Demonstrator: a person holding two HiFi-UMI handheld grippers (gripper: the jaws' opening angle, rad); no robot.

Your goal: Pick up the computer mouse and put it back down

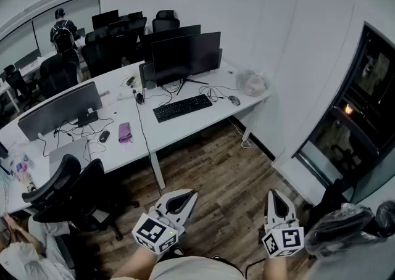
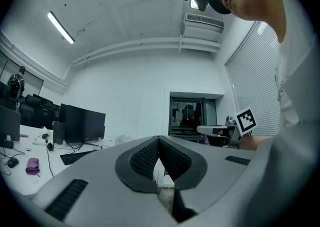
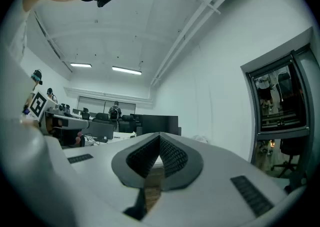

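In the head view a dark computer mouse (image 1: 234, 100) lies on the white desk (image 1: 185, 127), just right of a black keyboard (image 1: 182, 107). A second dark mouse (image 1: 103, 136) lies further left beside a pink item (image 1: 125, 132). My left gripper (image 1: 188, 196) and right gripper (image 1: 273, 194) are held low over the wooden floor, well short of the desk, each with its marker cube toward me. Both point level at the room. In the left gripper view the left gripper (image 2: 159, 138) has its jaws meeting at the tip with nothing between them. The right gripper (image 3: 160, 135) looks the same.
Black monitors (image 1: 185, 57) stand behind the keyboard, and a clear plastic bag (image 1: 250, 82) sits at the desk's right end. Black office chairs (image 1: 74, 192) stand at the near left. A glass door (image 1: 364, 106) is at the right. One person sits at bottom left, another stands far back.
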